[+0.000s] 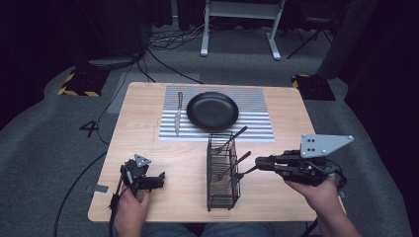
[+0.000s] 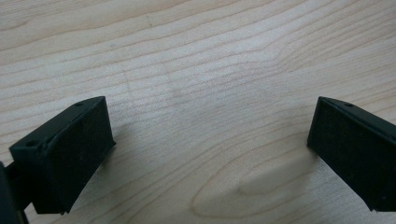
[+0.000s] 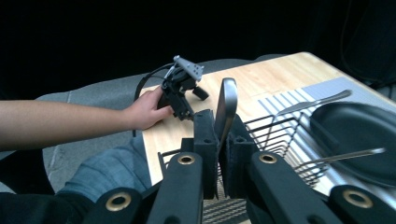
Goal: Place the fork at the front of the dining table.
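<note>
**Inspector:** Report the right gripper (image 1: 260,163).

**Assistant:** Held in the person's right hand (image 1: 318,193) at the table's right side, pointing left toward the wire rack (image 1: 222,173). In the right gripper view its jaws are pressed onto the flat metal handle (image 3: 227,108) of a utensil standing in the rack. Whether that utensil is a fork or a spoon cannot be told.

**Inspector:** And the left gripper (image 1: 159,177)?

**Assistant:** Held in the left hand (image 1: 131,207) near the front left of the wooden table (image 1: 138,123), well apart from the rack. In the left gripper view its jaws are spread wide over bare wood, with nothing between them.

**Inspector:** Contents of the rack?

**Assistant:** The rack stands near the table's front edge, just in front of the striped mat (image 1: 257,111). Besides the pinched utensil, two more dark-handled utensils (image 1: 236,134) lean out of it toward the right.

**Inspector:** The mat?

**Assistant:** A black pan (image 1: 212,110) sits on its middle. A knife (image 1: 178,112) lies on the mat's left part, beside the pan and not touching it.
</note>
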### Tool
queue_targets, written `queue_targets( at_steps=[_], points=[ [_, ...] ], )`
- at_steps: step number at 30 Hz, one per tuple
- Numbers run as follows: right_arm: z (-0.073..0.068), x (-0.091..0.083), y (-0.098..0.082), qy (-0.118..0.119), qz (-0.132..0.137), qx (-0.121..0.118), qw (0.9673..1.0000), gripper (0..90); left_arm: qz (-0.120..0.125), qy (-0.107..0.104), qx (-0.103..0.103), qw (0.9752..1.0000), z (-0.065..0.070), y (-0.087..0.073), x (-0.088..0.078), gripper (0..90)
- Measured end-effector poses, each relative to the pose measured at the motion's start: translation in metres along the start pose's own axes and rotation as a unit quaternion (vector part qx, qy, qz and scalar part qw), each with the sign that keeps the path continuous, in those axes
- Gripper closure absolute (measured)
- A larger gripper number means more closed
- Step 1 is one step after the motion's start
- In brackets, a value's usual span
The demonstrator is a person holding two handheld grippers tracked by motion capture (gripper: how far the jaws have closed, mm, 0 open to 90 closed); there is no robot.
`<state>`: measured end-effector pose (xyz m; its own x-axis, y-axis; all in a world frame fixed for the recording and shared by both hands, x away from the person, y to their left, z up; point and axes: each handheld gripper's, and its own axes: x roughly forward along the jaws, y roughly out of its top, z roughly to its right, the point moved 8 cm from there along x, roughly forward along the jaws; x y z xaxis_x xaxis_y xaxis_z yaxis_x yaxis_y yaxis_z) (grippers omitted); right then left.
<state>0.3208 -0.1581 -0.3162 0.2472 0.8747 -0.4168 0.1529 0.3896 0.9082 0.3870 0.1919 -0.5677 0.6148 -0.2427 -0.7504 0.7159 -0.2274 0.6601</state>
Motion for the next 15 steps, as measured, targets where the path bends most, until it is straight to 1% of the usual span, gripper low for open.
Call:
queue_targets(
  at_steps=[4, 10, 13, 15],
  points=[
    [0.005, -0.014, 0.007, -0.015, 0.003, -0.004, 0.9999, 86.3, 0.0, 0.0, 0.0, 1.0, 0.0, 0.0, 0.0, 0.2],
    [0.018, -0.036, 0.016, -0.03, 0.023, 0.003, 0.9993, 86.3, 0.0, -0.001, 0.0, 1.0, 0.0, 0.0, 0.0, 0.2],
    [0.027, -0.047, 0.021, -0.038, 0.028, 0.007, 0.9989, 86.3, 0.0, -0.001, 0.0, 1.0, 0.0, 0.0, 0.0, 0.2],
    [0.034, -0.053, 0.023, -0.049, 0.027, 0.007, 0.9984, 86.3, 0.0, -0.002, -0.001, 1.0, 0.0, 0.0, 0.0, 0.2]
  ],
)
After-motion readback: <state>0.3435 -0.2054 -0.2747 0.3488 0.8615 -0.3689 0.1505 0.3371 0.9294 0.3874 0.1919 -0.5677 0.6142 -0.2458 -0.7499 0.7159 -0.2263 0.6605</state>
